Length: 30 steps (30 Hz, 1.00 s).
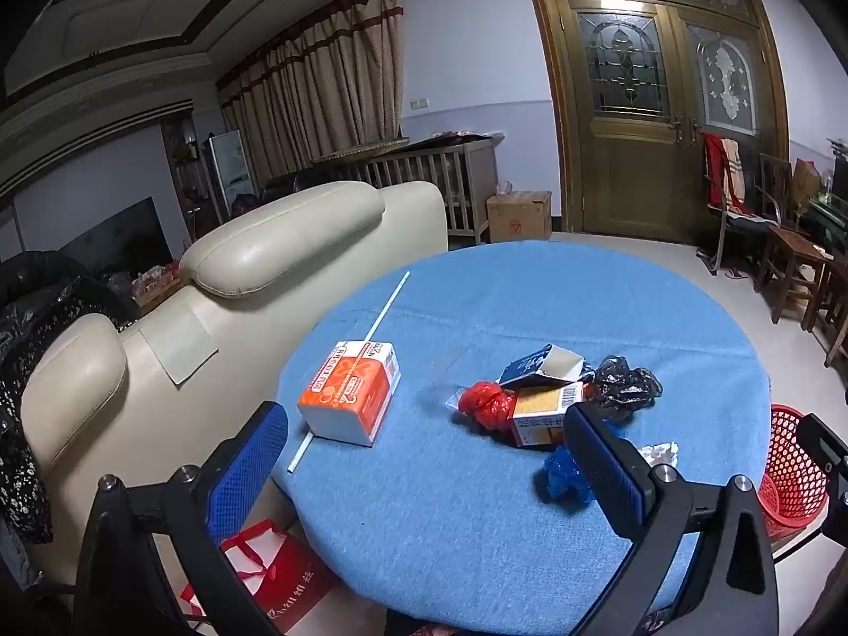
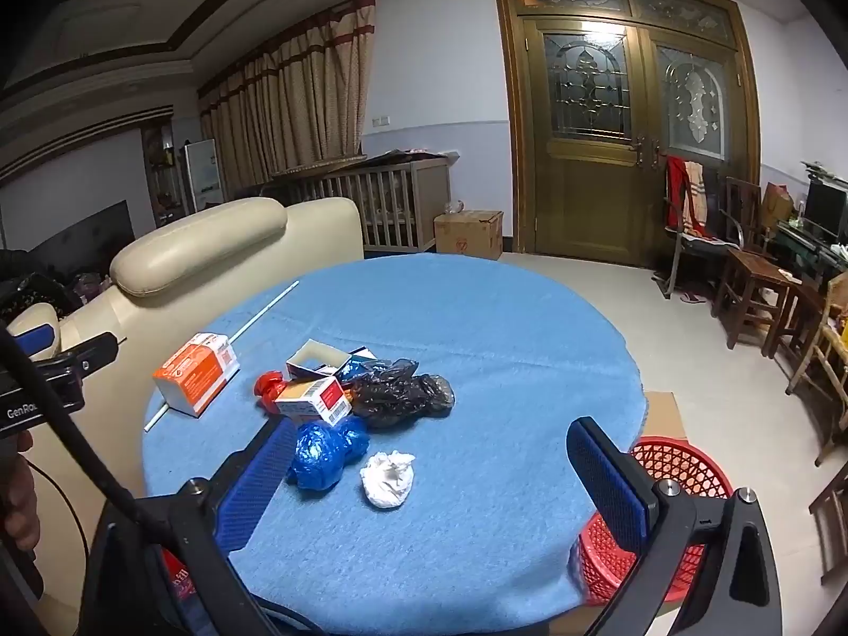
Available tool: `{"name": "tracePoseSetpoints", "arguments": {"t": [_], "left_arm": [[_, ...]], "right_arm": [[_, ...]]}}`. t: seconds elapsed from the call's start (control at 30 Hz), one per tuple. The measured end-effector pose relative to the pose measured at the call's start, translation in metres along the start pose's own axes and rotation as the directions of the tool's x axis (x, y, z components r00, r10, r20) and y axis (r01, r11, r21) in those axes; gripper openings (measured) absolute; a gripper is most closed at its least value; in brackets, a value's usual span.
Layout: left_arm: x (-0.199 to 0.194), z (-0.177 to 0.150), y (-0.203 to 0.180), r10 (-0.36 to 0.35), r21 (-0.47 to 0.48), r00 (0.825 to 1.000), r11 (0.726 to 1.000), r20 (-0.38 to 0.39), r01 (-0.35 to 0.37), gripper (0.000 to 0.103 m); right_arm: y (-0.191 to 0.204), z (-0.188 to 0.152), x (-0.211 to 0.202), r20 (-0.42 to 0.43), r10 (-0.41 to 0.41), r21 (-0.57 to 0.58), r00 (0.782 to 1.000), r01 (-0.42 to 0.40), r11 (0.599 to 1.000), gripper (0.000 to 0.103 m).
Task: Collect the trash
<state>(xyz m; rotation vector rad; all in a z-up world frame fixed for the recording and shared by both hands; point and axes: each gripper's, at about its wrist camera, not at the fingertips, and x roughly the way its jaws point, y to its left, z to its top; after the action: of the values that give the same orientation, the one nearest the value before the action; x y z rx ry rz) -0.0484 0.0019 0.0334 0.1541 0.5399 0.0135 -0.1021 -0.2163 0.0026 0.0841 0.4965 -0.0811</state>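
Note:
Trash lies on the round blue table [image 1: 477,530] [image 2: 503,318]: a red crumpled bag [image 1: 485,403] [image 2: 269,387], a small carton [image 1: 546,411] [image 2: 318,397], an open dark box [image 1: 546,363] [image 2: 318,358], a black bag [image 1: 625,381] [image 2: 403,392], a blue bag [image 1: 562,477] [image 2: 326,450] and a white paper wad [image 1: 660,453] [image 2: 388,478]. A red mesh basket [image 1: 792,466] [image 2: 657,519] stands on the floor at the table's right. My left gripper [image 1: 429,461] is open and empty over the near edge. My right gripper [image 2: 434,482] is open and empty, the wad between its fingers' lines.
An orange-white tissue box [image 1: 352,392] [image 2: 196,373] and a long white straw [image 1: 371,334] [image 2: 265,312] lie at the table's left. A cream sofa [image 1: 238,275] stands left of the table, a red gift bag [image 1: 270,572] below. Wooden chairs [image 2: 752,275] stand at right.

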Motion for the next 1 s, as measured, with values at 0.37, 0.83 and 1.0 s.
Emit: {"name": "tracePoseSetpoints", "arguments": {"t": [0.37, 0.83, 1.0], "left_arm": [[0.006, -0.004, 0.001, 0.006, -0.003, 1.0, 1.0, -0.014, -0.006, 0.103], [0.011, -0.008, 0.002, 0.004, -0.002, 0.999, 1.0, -0.033, -0.004, 0.103], [0.014, -0.01, 0.002, 0.003, -0.002, 0.999, 1.0, -0.047, -0.004, 0.103]], "right_arm": [[0.001, -0.008, 0.005, -0.027, 0.01, 0.007, 1.0, -0.01, 1.0, 0.103], [0.0, -0.009, 0.013, -0.063, 0.017, 0.015, 0.998, -0.016, 1.0, 0.103], [0.001, -0.011, 0.016, -0.065, 0.016, 0.013, 0.998, -0.015, 1.0, 0.103]]}}
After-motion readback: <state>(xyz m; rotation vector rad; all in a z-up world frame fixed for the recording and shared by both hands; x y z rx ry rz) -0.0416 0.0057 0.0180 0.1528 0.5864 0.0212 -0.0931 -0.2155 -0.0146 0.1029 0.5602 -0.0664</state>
